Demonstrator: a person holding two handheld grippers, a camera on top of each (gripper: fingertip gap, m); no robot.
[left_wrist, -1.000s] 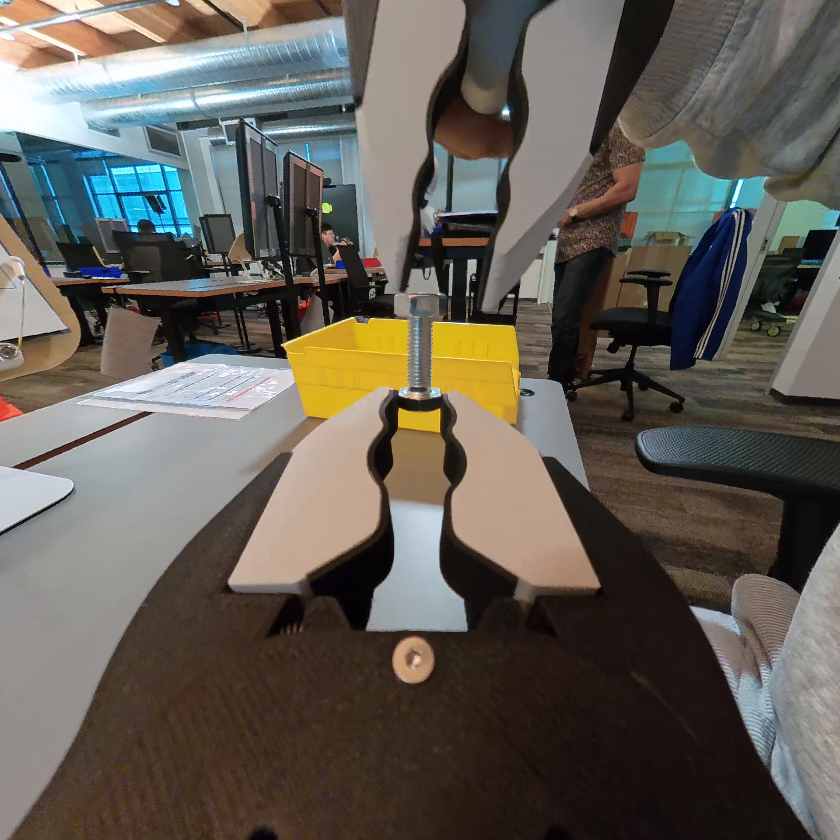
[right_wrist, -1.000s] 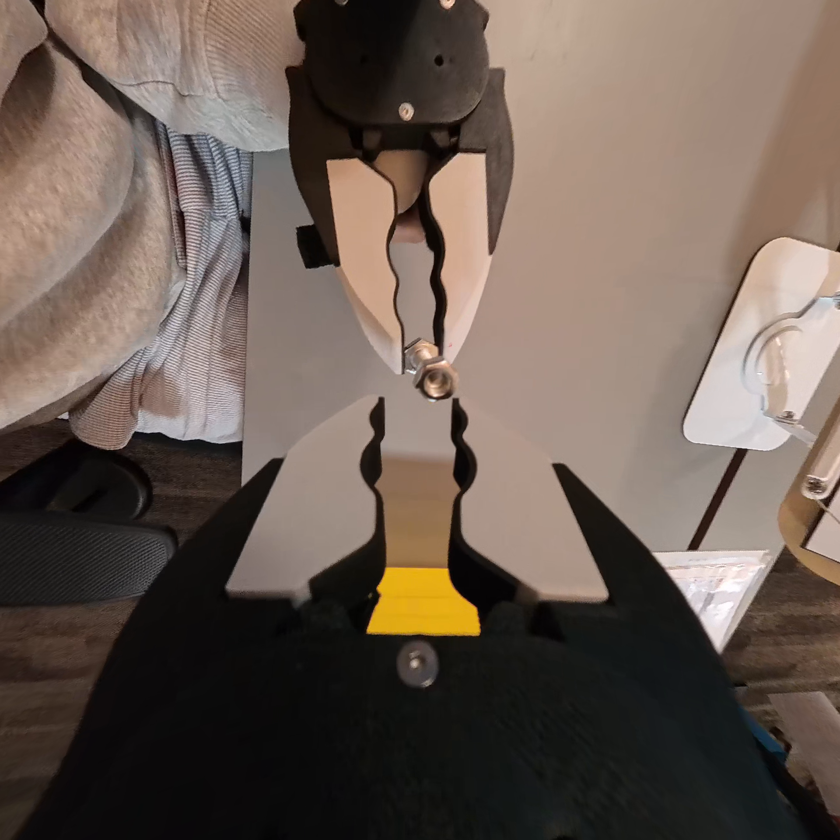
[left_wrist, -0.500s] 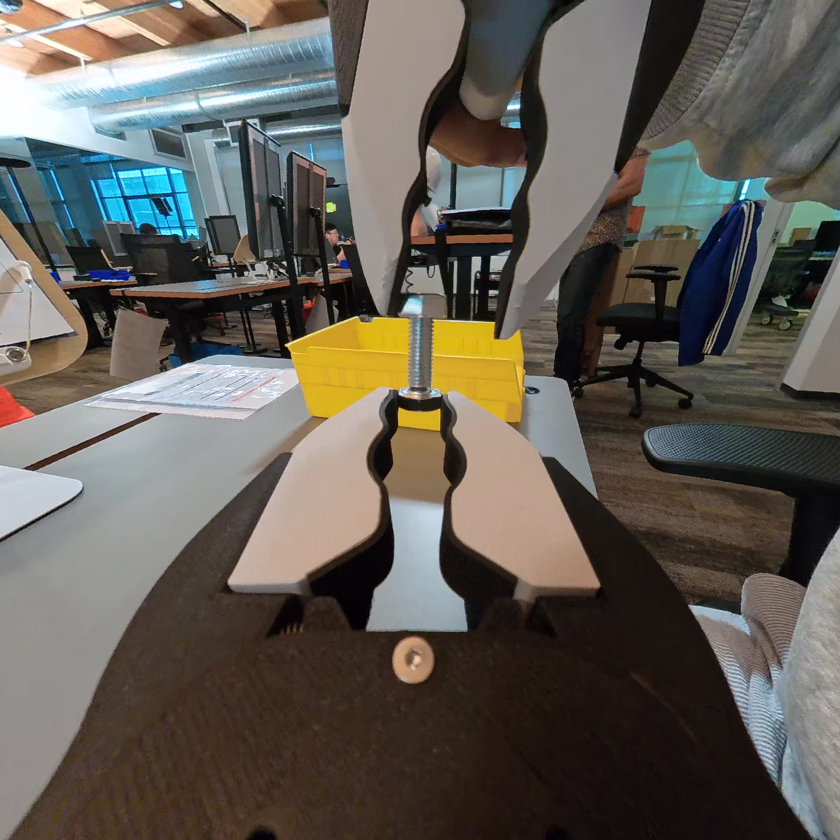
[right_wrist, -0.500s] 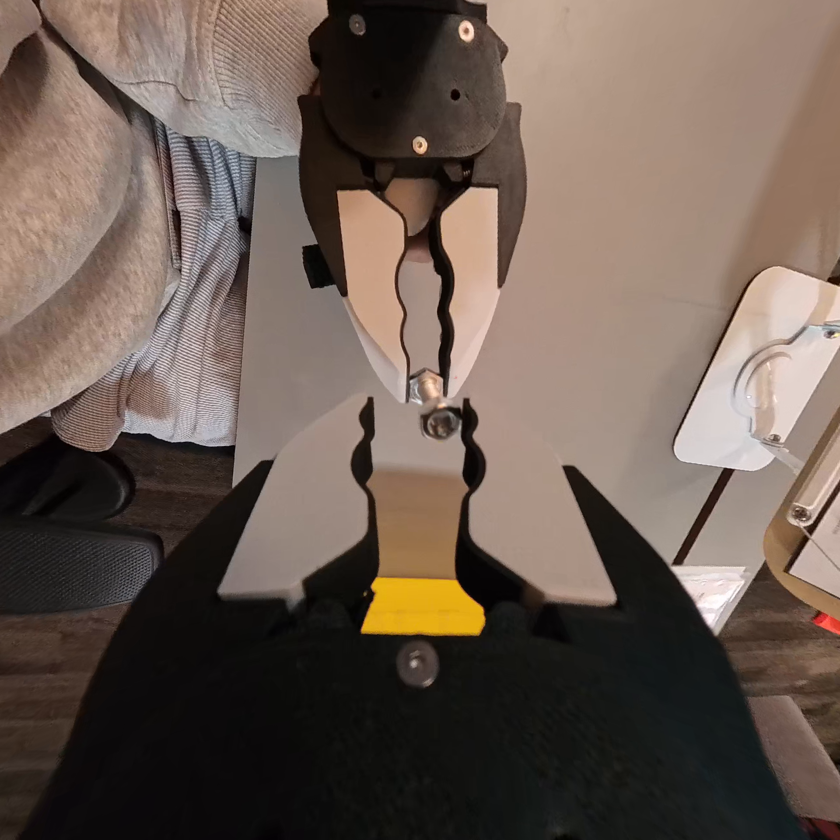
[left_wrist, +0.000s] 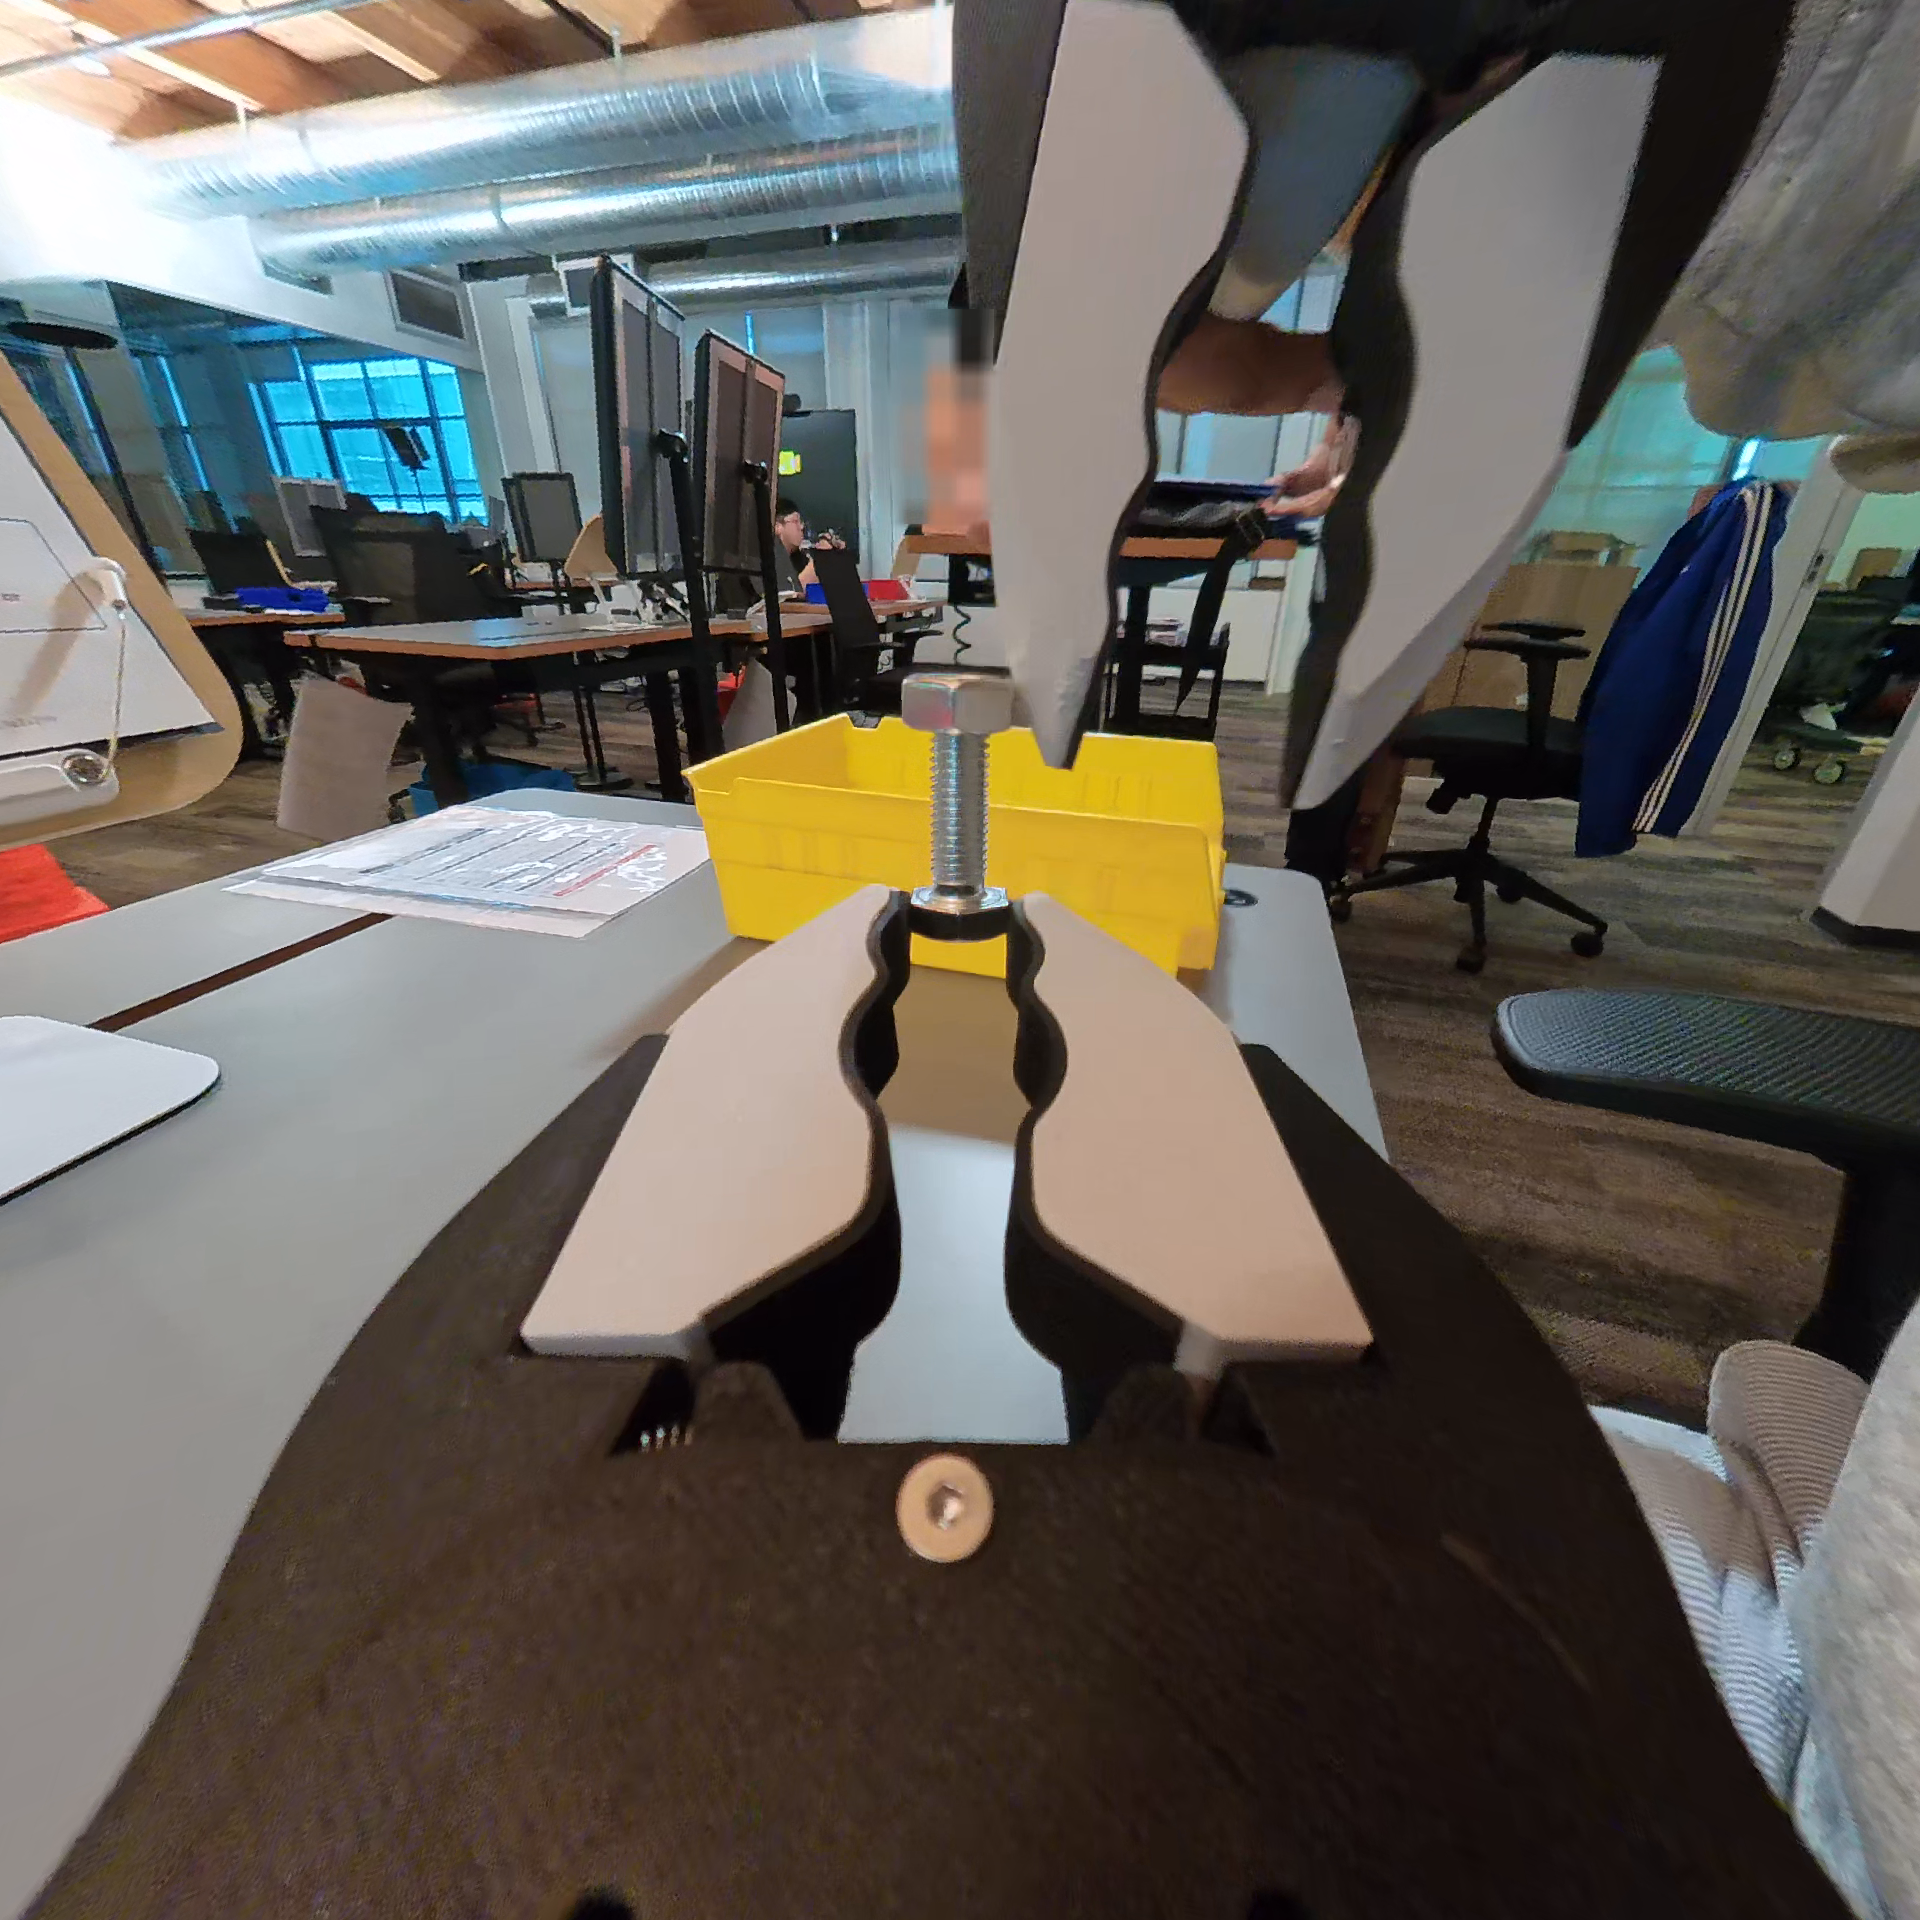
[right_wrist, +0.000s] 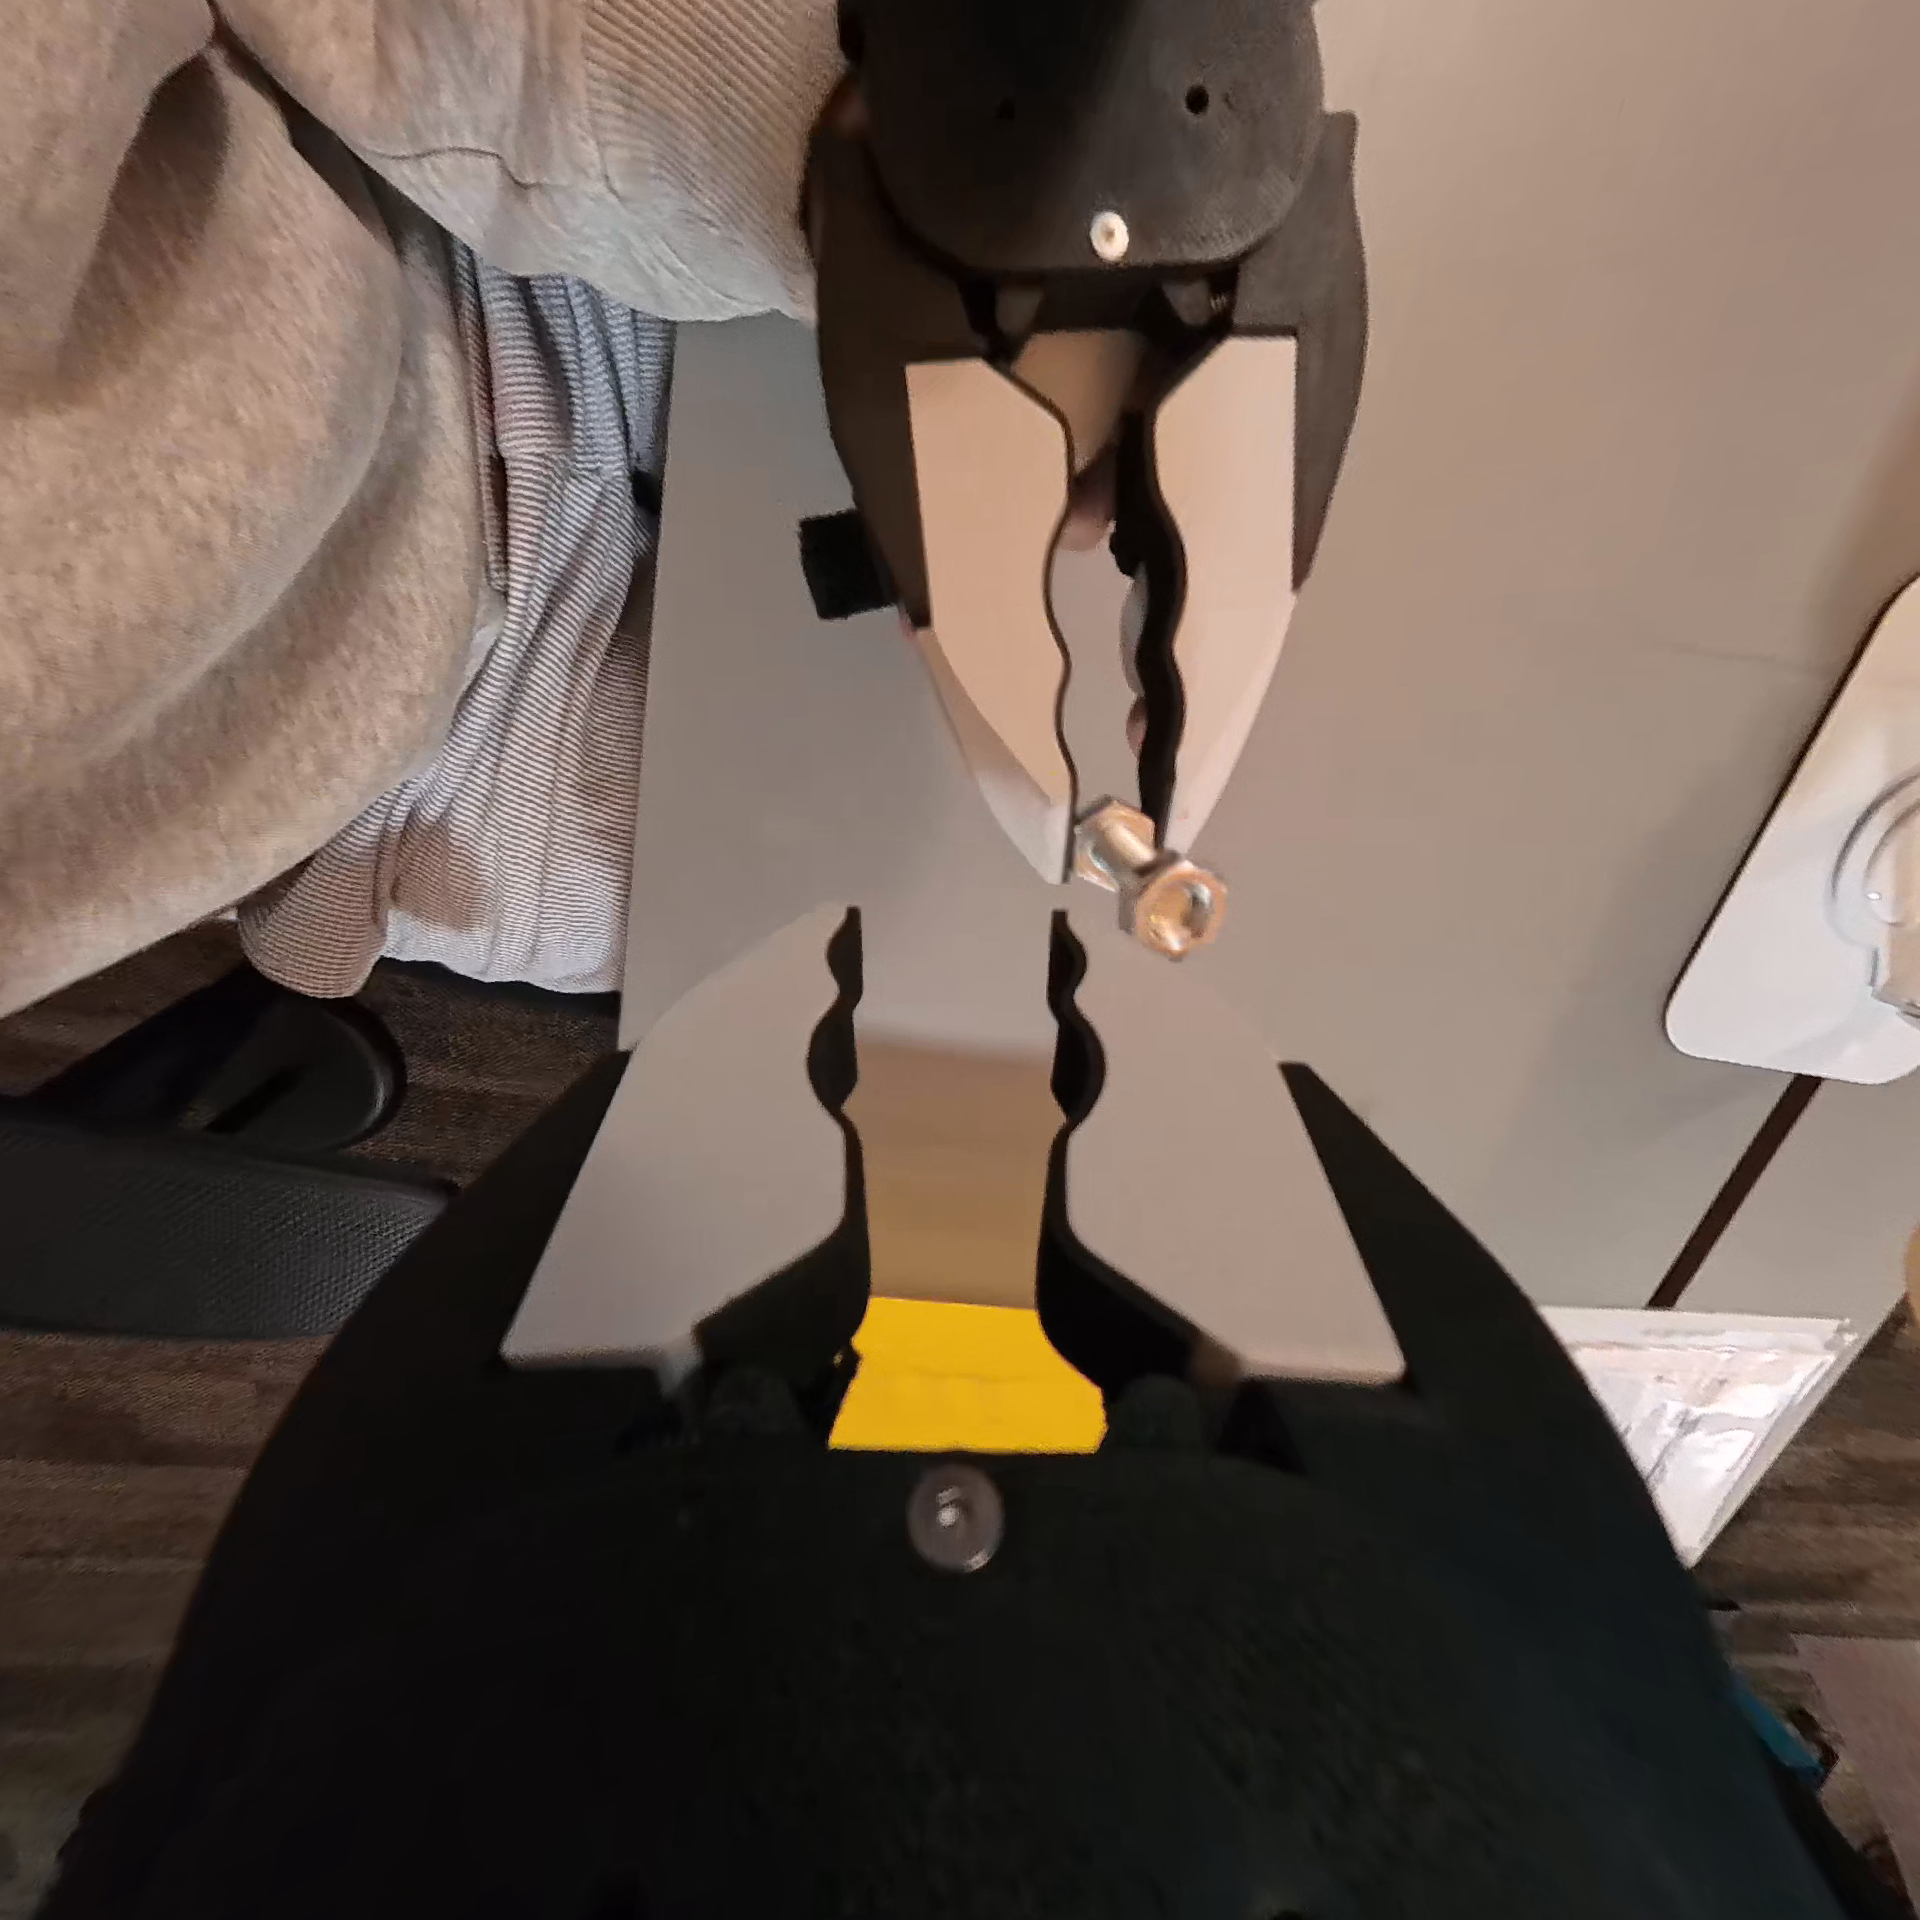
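Observation:
My left gripper (left_wrist: 956, 906) is shut on the nut end of a silver hex bolt (left_wrist: 956, 800), which stands upright above the grey table (left_wrist: 312, 1091). My right gripper (left_wrist: 1184, 774) hangs down from above, open and empty, with its nearer fingertip (left_wrist: 1065, 743) just right of the bolt head. In the right wrist view my right gripper (right_wrist: 954, 920) is open, and the bolt head (right_wrist: 1174, 914) lies just outside its right finger. The left gripper (right_wrist: 1117, 842) shows there at the top, holding the bolt.
A yellow bin (left_wrist: 1122, 821) stands on the table just behind the bolt. A printed sheet (left_wrist: 488, 862) lies to its left and a white pad (left_wrist: 83, 1091) at the left edge. An office chair (left_wrist: 1714, 1060) is on the right, desks and people farther back. The tips of one gripper are about 4 cm away from the tips of the other.
The right gripper had the bolt head between its open fingertips. It has shifted sideways, so the head now sits outside its fingers. The left gripper still holds the bolt upright.

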